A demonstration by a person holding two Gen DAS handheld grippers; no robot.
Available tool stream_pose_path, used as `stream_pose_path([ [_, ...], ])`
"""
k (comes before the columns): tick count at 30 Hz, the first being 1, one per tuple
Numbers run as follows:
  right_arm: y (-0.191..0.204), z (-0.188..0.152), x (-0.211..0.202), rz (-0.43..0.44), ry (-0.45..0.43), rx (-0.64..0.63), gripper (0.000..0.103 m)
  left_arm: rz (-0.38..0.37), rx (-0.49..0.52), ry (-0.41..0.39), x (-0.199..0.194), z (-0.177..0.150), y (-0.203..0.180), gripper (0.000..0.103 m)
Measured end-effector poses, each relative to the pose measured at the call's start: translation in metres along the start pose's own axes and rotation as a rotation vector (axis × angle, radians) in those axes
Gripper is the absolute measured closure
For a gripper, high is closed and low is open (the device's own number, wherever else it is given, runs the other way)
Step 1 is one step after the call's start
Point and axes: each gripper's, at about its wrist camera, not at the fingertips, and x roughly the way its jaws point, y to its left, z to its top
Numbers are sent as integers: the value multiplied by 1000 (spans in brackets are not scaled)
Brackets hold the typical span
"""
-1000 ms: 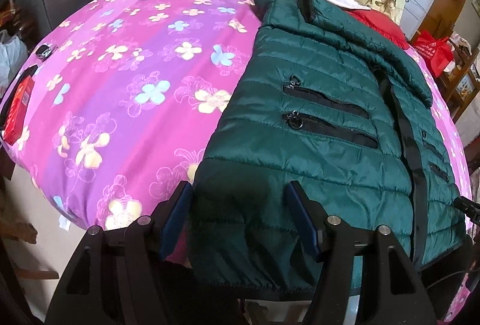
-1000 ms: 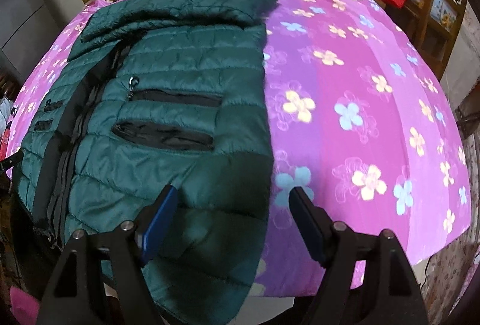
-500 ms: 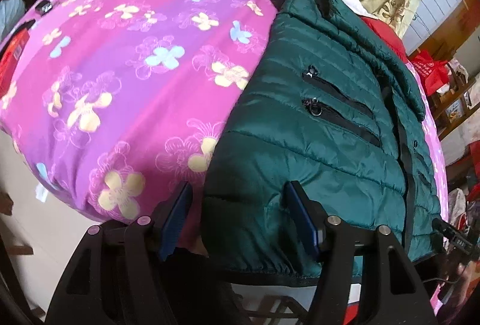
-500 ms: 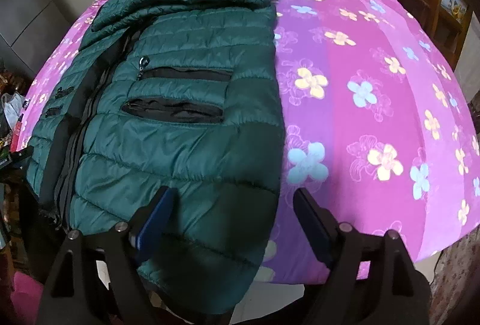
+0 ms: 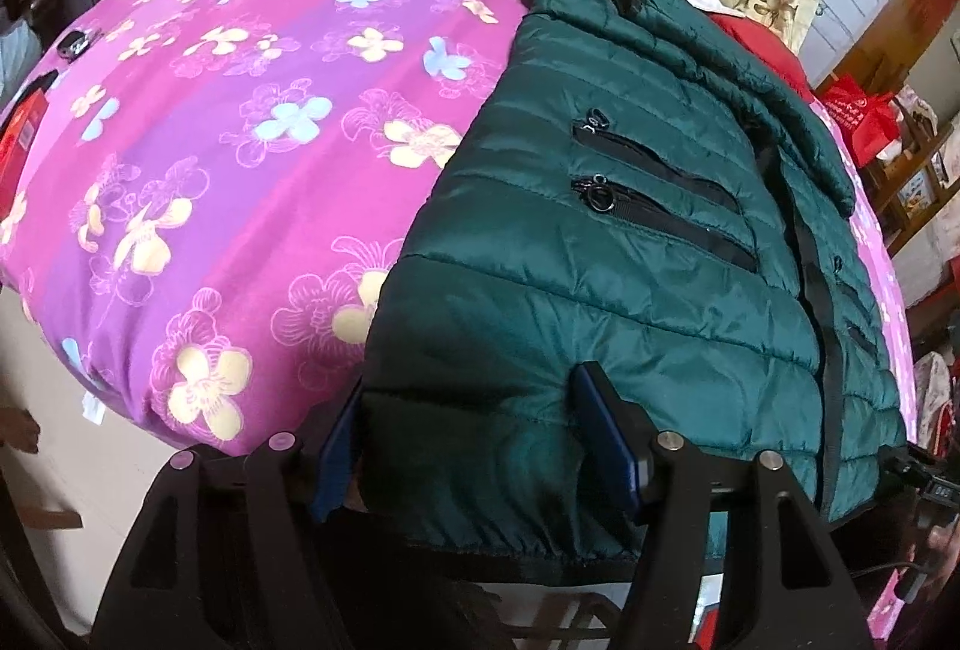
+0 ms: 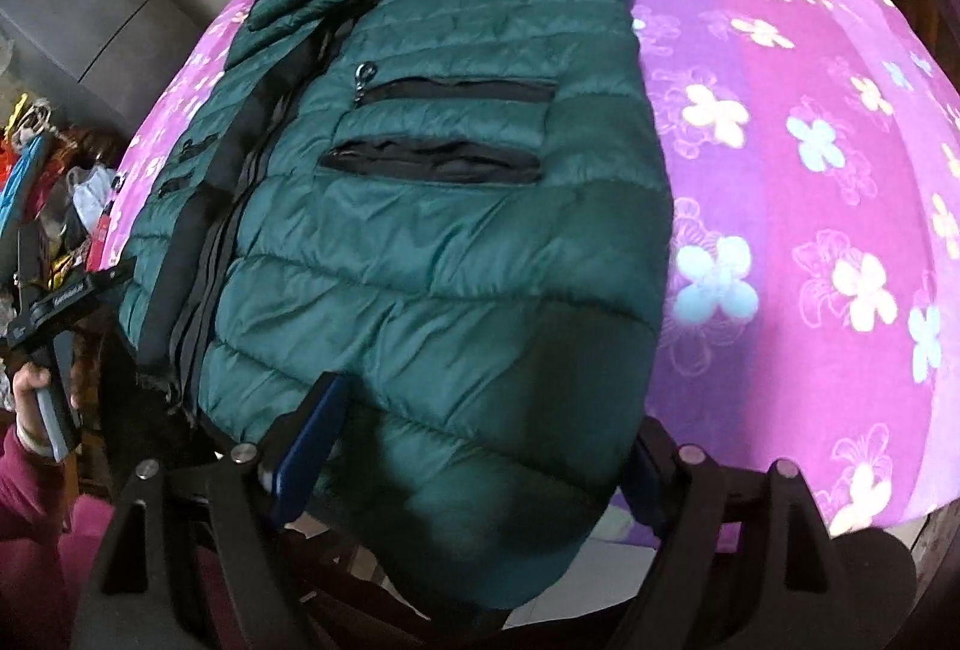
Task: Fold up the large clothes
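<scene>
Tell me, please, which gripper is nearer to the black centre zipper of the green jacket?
Neither clearly. The left gripper straddles the jacket's left hem corner, the right gripper its right hem corner; the zipper lies between them, roughly midway.

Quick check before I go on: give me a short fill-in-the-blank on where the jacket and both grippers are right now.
1. The green jacket lies on a pink bedspread printed with ____.
2. The jaws of the left gripper are ____ around the jacket's hem.
3. The right gripper straddles the jacket's ____ corner.

Missing words: flowers; open; bottom
</scene>
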Motion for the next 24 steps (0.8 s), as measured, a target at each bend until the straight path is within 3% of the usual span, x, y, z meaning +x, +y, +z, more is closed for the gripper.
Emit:
stream_pose_path([
  [4,2,-2,0,19,-16,-28,19,12,3,-6,0,-1,-2,54],
  [6,4,-3,0,29,-18,-59,28,15,12,-2,1,0,-3,54],
  [8,4,-3,-2,14,-36,-75,49,12,10,2,1,1,-3,57],
  [9,2,-3,-2,14,-41,-69,50,10,11,3,1,1,-3,59],
  [12,1,-3,-2,23,-47,-79,55,10,23,0,0,0,-6,68],
  [17,4,-3,-5,18,-73,-107,70,63,95,-20,-7,0,-16,97],
  [19,5,-3,-8,19,-91,-112,73,85,121,-31,-9,0,-20,103],
  [24,8,-1,-16,21,-123,-119,77,102,132,-59,-14,0,-22,103],
])
